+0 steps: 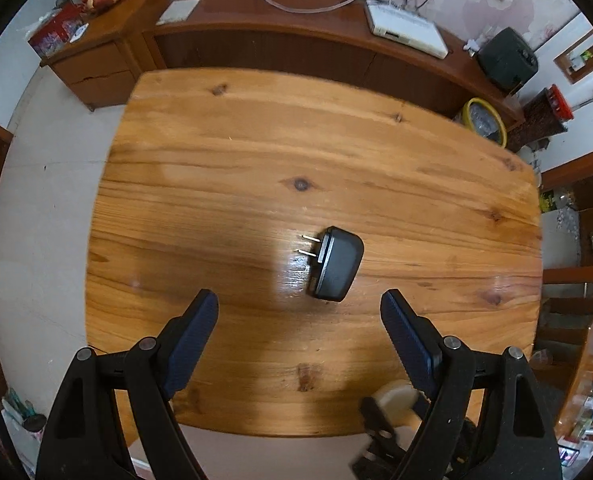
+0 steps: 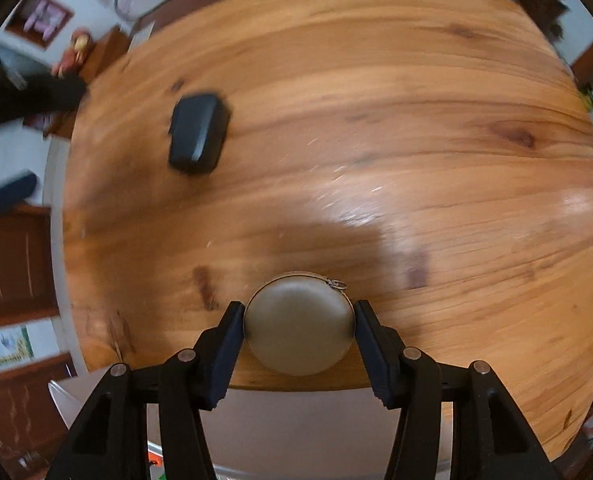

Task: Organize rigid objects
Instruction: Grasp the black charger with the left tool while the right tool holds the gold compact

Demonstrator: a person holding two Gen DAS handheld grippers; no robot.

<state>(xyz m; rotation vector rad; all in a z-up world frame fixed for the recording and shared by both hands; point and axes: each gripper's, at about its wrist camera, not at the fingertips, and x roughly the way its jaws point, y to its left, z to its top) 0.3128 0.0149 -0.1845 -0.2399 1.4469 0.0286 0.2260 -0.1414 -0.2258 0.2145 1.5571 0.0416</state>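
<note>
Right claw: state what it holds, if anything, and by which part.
The right claw is shut on the round beige case, its pads pressing on the case's opposite side edges, near the table's front edge.

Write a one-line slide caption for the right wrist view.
Right claw grips round case above wooden table; black adapter beyond.

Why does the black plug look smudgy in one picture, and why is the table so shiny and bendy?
Right wrist view: the black plug and room edges are smeared by motion blur, while the round case in the right claw stays sharp. Left wrist view: the plug is crisp, with white glare beside its prongs. Both views: the fisheye lens bulges the table.
</note>
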